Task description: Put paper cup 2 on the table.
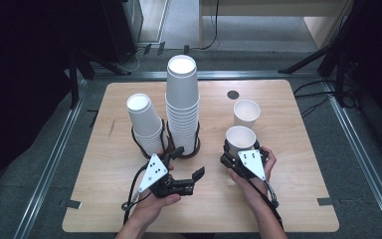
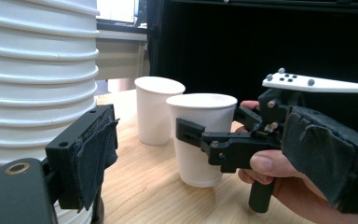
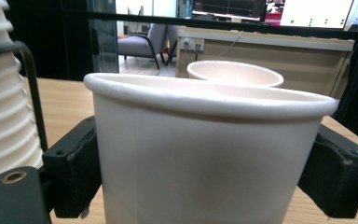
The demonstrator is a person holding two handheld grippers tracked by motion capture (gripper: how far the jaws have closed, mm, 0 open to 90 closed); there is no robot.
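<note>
Paper cup (image 3: 209, 154) between right gripper (image 1: 240, 149) fingers, pads pinching its opposite walls below rim; base on table (image 1: 288, 199). Light, thin-walled, crushes easily: squeeze gently, mid-wall. Tall cup stack (image 1: 182, 102) beside left gripper (image 1: 189, 164) fingers, spread, holding nothing. Second cup (image 1: 246, 112) just beyond right fingers.

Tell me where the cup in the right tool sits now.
In the high view, the held cup stands right of the tall cup stack, just in front of the lone cup, between the right tool's jaws.
</note>
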